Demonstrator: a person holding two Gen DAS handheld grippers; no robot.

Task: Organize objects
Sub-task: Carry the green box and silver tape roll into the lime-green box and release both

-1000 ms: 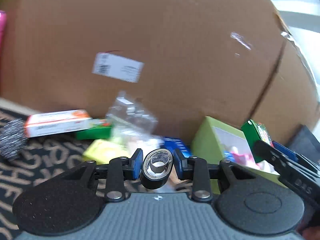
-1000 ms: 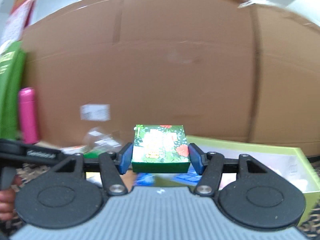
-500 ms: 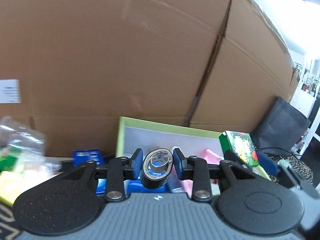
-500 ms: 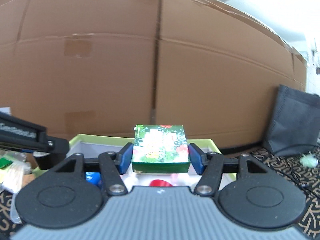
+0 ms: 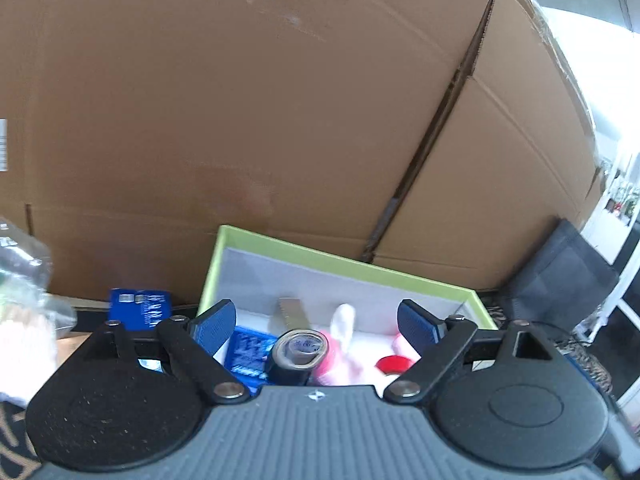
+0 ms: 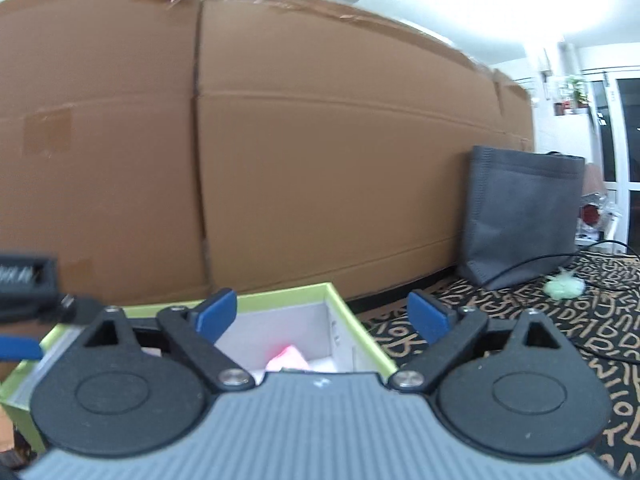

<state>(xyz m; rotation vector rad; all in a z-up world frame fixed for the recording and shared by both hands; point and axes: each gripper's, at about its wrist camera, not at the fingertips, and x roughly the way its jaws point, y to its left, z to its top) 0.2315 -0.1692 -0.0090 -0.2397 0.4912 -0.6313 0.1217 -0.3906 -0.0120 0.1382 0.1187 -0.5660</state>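
Two grippers: both stand over the green-rimmed box, each with its jaws spread wide.
Left gripper (image 5: 316, 324): jaws have just been opening; the blue pads are well clear of the tape roll, which sits between them without being pressed.
Tape roll (image 5: 298, 356): dark roll with a pale core, low in the left wrist view, inside the box beside a blue packet (image 5: 248, 354) and something pink (image 5: 340, 348); whether it already rests on the contents cannot be told.
Right gripper (image 6: 324, 314): jaws have just been opening; nothing lies between the pads.
Green-rimmed box (image 5: 344, 262): open-topped with pale inner walls, standing against a large cardboard carton (image 5: 240, 120); a red round item (image 5: 394, 364) lies near its right side.
Same box, right wrist view (image 6: 352, 328): a pink-red thing (image 6: 288, 358) shows inside, blurred.
Surroundings: grey fabric bag (image 6: 520, 216) leans by the carton on a patterned mat (image 6: 560, 320).
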